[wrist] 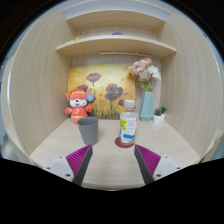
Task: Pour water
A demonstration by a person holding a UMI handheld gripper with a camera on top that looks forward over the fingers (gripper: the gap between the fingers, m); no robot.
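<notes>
A clear bottle (127, 128) with a white cap and a yellow label stands upright on a small red coaster (123, 143) on the light wooden tabletop (110, 158). To its left stands a grey cup (89, 130). Both are beyond my fingers. My gripper (112, 162) is open and low over the table, with its magenta pads (78, 160) spread wide and only bare tabletop between them. The bottle is a little right of the middle line between the fingers, the cup a little left.
An orange plush toy (78, 103) sits behind the cup. A teal vase with pink flowers (147, 100) and a small potted plant (160, 115) stand at the back right, in front of a floral picture (105, 85). Shelves (115, 43) hang above.
</notes>
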